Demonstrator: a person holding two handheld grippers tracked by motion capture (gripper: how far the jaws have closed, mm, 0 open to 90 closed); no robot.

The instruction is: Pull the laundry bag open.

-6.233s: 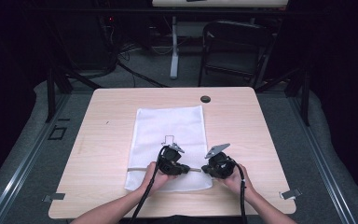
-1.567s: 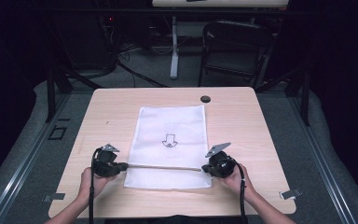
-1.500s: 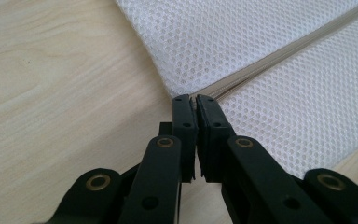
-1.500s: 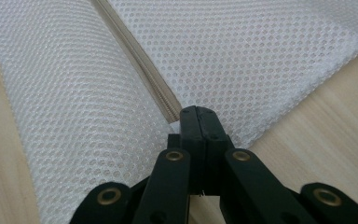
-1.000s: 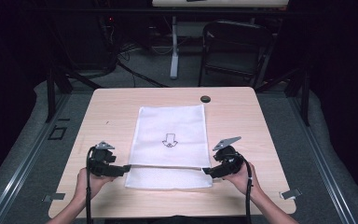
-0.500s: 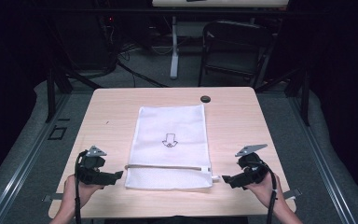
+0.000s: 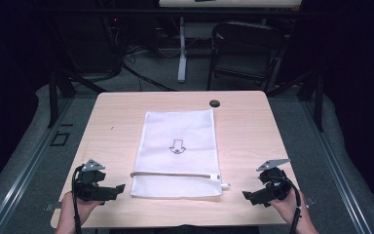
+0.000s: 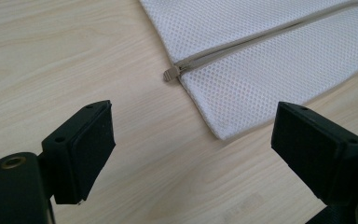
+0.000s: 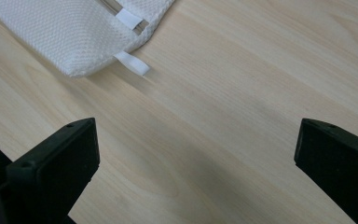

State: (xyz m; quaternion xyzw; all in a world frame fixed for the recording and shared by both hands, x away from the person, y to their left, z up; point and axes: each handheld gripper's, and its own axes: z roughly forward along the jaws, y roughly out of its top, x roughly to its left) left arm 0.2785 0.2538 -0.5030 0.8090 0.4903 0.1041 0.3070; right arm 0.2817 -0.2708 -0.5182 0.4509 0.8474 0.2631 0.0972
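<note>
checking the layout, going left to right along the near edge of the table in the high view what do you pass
left gripper, jaws open and holding nothing → white mesh bag lying flat, its zipper running across the near end → small white tab at the bag's right edge → right gripper, jaws open and holding nothing

- A lab or test room set up for recording, dark all round.
- A lone wooden worktop (image 7: pixel 126 122) stands on grey carpet (image 7: pixel 24 146).
- Loose cables (image 7: pixel 126 58) trail over the floor behind it.
- A folding chair (image 7: pixel 243 53) and a metal stand (image 7: pixel 181 53) stand at the back.
</note>
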